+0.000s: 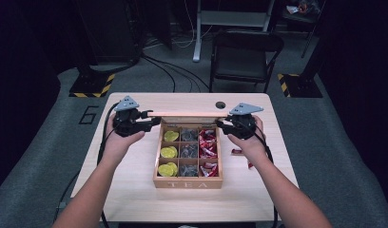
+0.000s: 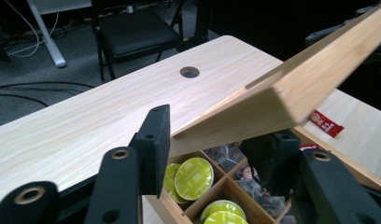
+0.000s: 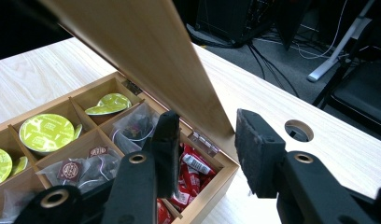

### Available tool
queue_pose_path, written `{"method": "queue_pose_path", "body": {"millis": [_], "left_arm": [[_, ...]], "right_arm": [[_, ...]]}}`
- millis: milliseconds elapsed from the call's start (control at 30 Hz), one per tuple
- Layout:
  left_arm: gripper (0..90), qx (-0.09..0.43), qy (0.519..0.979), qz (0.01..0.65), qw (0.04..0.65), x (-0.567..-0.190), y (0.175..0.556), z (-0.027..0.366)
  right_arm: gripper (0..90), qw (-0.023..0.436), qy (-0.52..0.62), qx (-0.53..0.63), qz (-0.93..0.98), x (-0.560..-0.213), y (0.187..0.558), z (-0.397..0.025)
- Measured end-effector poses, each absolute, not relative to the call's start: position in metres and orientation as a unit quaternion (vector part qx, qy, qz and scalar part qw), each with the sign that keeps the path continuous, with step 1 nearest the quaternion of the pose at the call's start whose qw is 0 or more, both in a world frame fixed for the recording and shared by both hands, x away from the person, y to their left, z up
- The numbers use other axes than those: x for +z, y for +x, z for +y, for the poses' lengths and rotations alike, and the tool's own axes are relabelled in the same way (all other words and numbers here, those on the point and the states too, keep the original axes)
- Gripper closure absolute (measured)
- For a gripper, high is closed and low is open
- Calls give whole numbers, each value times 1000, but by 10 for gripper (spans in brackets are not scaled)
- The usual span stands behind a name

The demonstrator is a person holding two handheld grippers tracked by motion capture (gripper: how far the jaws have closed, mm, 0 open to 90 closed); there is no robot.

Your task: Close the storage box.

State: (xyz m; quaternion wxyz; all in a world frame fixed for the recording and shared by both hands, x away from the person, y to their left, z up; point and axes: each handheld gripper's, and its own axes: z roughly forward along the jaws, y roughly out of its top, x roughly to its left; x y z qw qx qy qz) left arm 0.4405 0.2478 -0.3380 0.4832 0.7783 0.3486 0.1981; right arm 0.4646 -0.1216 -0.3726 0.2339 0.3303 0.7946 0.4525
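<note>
From above, the wooden tea box (image 1: 188, 182) sits at the middle of the table (image 1: 135, 190), its front marked TEA, and its hinged lid (image 1: 187, 114) stands raised along the back edge. The left gripper (image 1: 151, 119) reaches in at the lid's left end and the right gripper (image 1: 221, 123) at its right end, one hand behind each. Nine compartments lie uncovered: yellow-green pods (image 1: 167, 152) in the left column, dark tea bags (image 1: 188, 151) in the middle, red sachets (image 1: 208, 149) on the right. A stray red packet (image 1: 237, 151) lies on the table just beside the box.

Along the left gripper view, the jaws stand apart with the lid's corner (image 2: 272, 100) between them. The lid is tilted, not upright. Whether the pads actually press on the wood I cannot tell from here; a gap seems to remain, so I judge this claw open and holding nothing.

Along the right gripper view, the jaws also stand apart, and the lid's edge (image 3: 146, 51) runs down into the gap between them above the hinges (image 3: 202, 140). The right pad (image 3: 256, 149) looks clear of the wood.

My judgement is that the lid is being swung on its hinges by both ends at once. To do it well, keep the two grippers level with each other so the lid does not twist, follow the hinge's arc instead of pulling straight, and keep the jaws above the sachets and pods so nothing is caught.
</note>
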Motion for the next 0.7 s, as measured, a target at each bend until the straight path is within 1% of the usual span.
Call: {"method": "queue_pose_path", "body": {"millis": [200, 400, 467, 700], "left_arm": [[551, 204, 779, 344, 483, -337, 434, 248], [550, 201, 782, 344, 479, -339, 429, 248], [549, 201, 780, 346, 481, -340, 428, 248], [545, 197, 782, 347, 479, -345, 422, 249]], "right_arm": [[599, 234, 326, 457, 794, -375, 463, -123], [572, 203, 342, 471, 788, -380, 462, -127], [551, 201, 340, 470, 790, -382, 460, -129], [535, 198, 335, 477, 788, -382, 445, -133]]}}
